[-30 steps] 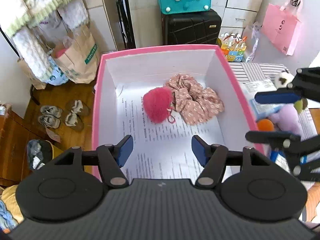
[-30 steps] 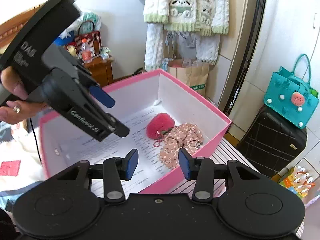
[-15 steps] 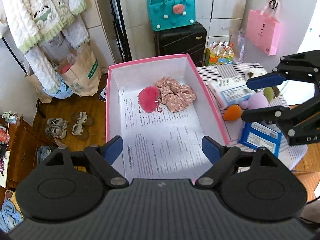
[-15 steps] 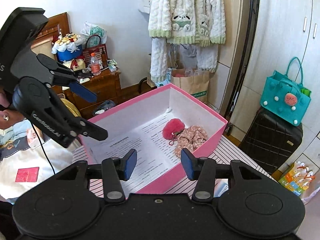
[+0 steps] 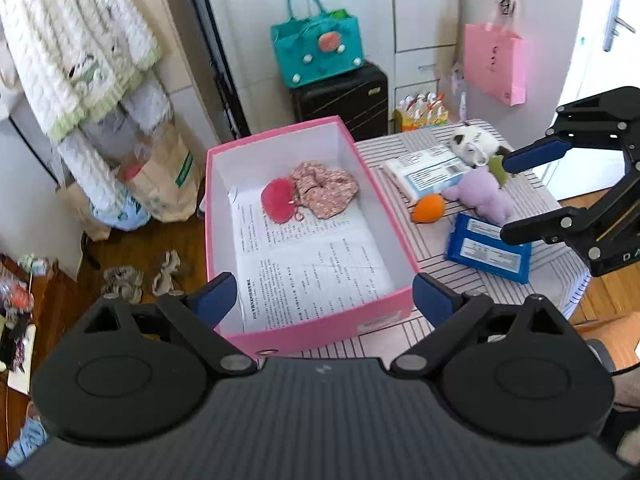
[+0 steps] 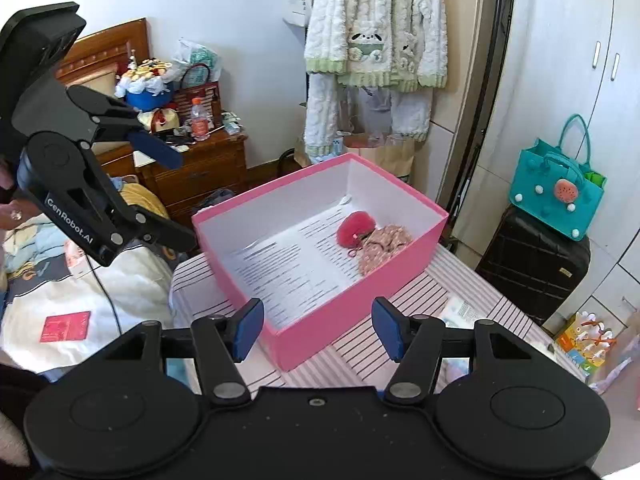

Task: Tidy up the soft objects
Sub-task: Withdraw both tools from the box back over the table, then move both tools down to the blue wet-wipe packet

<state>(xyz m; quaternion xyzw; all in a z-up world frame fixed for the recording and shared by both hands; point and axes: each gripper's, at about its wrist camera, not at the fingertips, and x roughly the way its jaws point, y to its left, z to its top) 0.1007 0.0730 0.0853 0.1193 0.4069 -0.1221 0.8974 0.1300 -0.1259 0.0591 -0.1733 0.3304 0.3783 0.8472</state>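
Teal tote bag (image 5: 318,51) atop black hard-shell suitcase (image 5: 344,98); pink paper gift bag (image 5: 495,65) hanging on wall; white fleece garments (image 6: 376,44) hanging; wooden nightstand (image 6: 200,172).
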